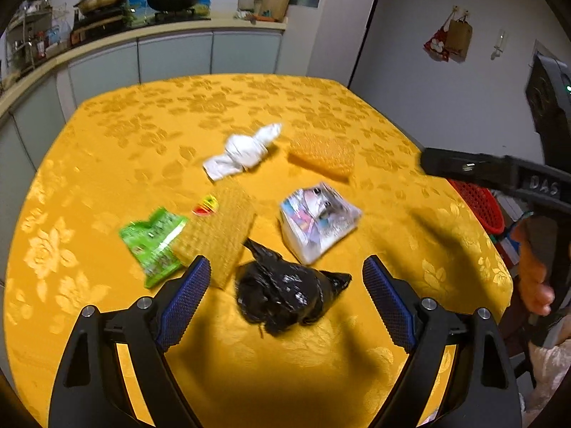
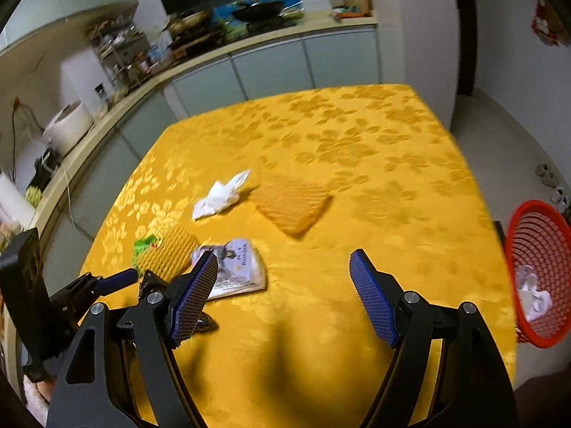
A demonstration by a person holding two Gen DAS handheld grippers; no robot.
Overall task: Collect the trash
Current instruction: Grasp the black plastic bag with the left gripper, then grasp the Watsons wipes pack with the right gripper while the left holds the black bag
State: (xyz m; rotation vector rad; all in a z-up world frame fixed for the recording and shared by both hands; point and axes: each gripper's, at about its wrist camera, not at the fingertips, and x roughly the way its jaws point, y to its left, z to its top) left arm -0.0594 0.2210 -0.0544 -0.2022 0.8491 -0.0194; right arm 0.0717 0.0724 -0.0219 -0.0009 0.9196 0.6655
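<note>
Both hand-held grippers, left (image 1: 285,289) and right (image 2: 283,281), spread apart over yellow floral tablecloth (image 1: 249,107); kitchen counter (image 1: 142,35) behind.

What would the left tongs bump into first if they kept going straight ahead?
Probably the crumpled black plastic bag. It lies on the yellow tablecloth right between the open left tongs, closest in line. Depth is hard to judge, so they might meet the cloth beside it.

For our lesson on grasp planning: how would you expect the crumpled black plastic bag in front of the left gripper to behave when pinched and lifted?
The black plastic bag looks crumpled and thin, so it will probably flop and sag instead of holding shape. Its glossy creases suggest a slippery film. It seems light, so the open left gripper may nudge it across the tablecloth before closing.
</note>
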